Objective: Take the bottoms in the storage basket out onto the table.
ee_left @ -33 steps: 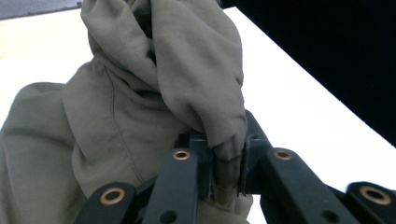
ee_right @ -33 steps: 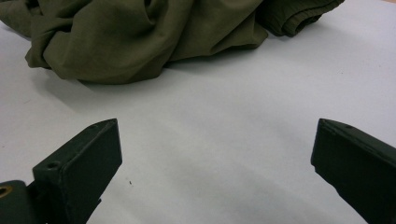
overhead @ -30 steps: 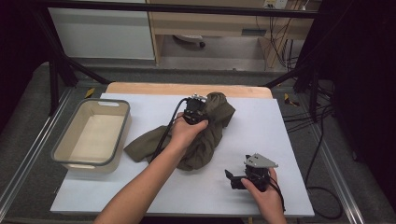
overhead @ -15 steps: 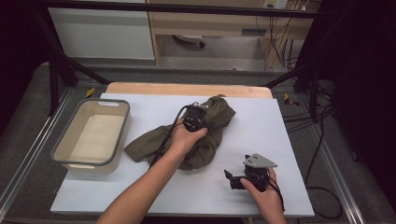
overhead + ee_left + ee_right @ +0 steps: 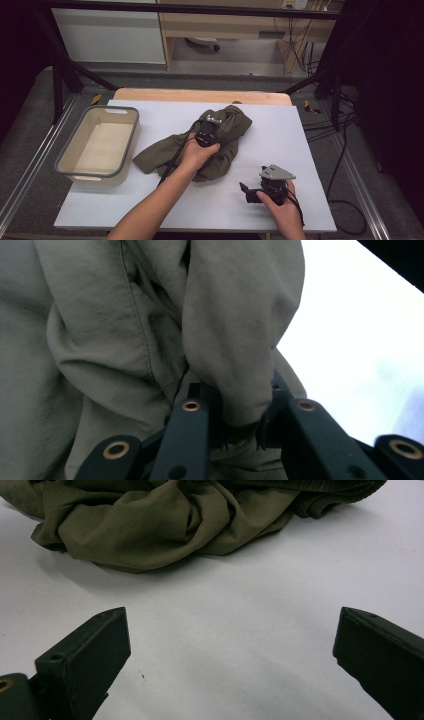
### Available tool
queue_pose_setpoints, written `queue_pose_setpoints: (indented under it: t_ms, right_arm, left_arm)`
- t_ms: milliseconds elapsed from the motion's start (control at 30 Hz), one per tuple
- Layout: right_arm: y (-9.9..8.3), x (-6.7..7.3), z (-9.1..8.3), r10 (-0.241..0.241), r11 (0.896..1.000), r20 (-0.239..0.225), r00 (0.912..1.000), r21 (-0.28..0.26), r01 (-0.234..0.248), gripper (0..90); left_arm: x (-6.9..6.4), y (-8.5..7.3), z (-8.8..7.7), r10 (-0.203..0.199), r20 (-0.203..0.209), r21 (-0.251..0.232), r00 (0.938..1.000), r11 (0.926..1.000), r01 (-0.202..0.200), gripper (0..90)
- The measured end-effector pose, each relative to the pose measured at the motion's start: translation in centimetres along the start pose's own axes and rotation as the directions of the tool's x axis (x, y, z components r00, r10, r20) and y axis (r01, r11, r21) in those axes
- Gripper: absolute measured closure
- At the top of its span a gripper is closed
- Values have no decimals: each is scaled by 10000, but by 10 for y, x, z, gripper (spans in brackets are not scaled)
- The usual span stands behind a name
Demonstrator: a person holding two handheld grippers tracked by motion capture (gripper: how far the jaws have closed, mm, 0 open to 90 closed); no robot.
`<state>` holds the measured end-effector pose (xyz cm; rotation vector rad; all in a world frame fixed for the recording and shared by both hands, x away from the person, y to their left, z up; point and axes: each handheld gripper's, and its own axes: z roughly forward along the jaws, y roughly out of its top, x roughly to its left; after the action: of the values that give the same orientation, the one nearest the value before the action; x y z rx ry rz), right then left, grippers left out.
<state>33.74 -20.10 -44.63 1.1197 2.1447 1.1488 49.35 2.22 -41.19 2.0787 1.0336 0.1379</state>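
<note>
High view: olive garment (image 5: 220,145) bunched mid-frame on white table (image 5: 150,200), bin (image 5: 97,142) at left | left gripper (image 5: 240,432) pinches a fabric fold, likely for lifting | right gripper (image 5: 246,192) lower right, jaws spread, empty, seemingly waiting.

a lab or test bench, not a home. a white table (image 5: 150,205) sits inside a black metal frame (image 5: 60,75) with rails (image 5: 30,165) along both sides of the picture. loose cables (image 5: 345,145) trail over grey floor at the right, more hang at the upper right, and a pale wooden desk (image 5: 225,22) with a white cabinet (image 5: 107,35) stands across the top.
</note>
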Motion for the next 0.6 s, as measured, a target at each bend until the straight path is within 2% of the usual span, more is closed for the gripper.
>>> queue_pose_setpoints:
  t_ms: [100, 233, 433, 600]
  right_arm:
    - [0, 0, 0, 19, 10000, -3, 10000, 21, -19, 25]
    - [0, 0, 0, 5, 10000, -10, 10000, 16, -5, 25]
    - [0, 1, 1, -56, 10000, -30, 10000, 58, 57, 25]
    - [0, 1, 1, -36, 10000, -21, 10000, 71, 36, 25]
  left_arm:
    - [2, 0, 2, -114, 104, 1, 9999, 9999, 114, 772]
    - [1, -4, 4, 230, -34, 130, 9997, 9997, -229, 762]
    - [1, -9, 5, 166, 45, -35, 9999, 9999, -165, 757]
    - [1, -15, 7, 274, -4, 47, 9996, 9996, -274, 752]
